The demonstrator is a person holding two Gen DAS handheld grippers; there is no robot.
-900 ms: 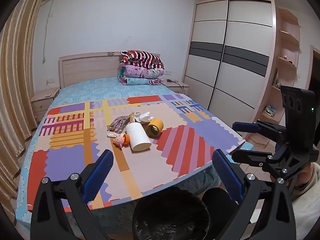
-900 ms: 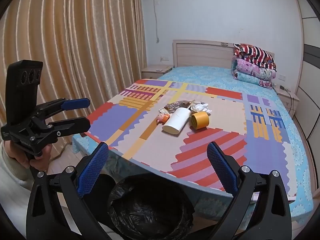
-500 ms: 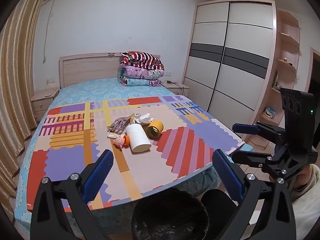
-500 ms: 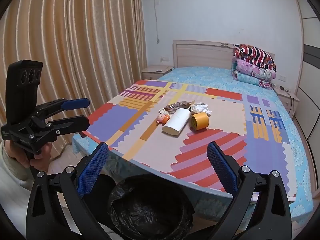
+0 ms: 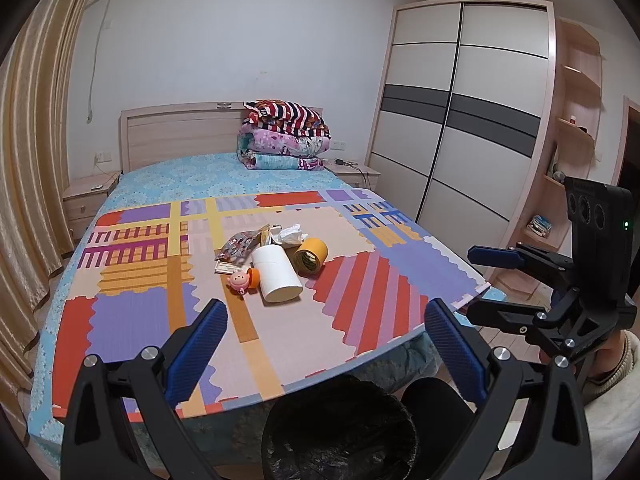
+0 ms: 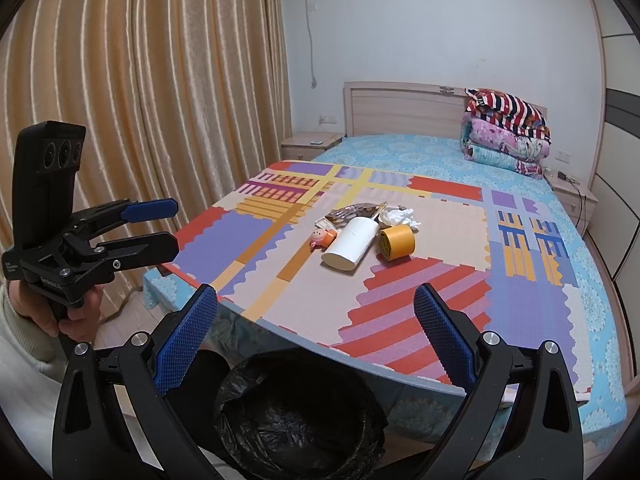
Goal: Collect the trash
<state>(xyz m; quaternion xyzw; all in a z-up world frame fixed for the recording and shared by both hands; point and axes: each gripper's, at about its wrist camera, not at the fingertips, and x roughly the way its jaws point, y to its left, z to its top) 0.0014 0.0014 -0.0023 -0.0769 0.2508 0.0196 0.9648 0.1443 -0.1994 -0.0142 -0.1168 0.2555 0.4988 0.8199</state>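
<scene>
On the bed's foam mat (image 5: 132, 320) sat the litter in one heap: crumpled tissue (image 5: 293, 233), wrappers (image 5: 238, 243), a paper roll (image 5: 277, 273), a tape ring (image 5: 311, 255) and a pink toy (image 5: 239, 281). The bin (image 6: 298, 416) waited below the mat's near edge, handy for drops. The left claw (image 5: 326, 344) and the right claw (image 6: 316, 328) both hung released and empty, well short of the heap. Against the earlier pictures, hardly anything had shifted; both claws stayed poised.
</scene>
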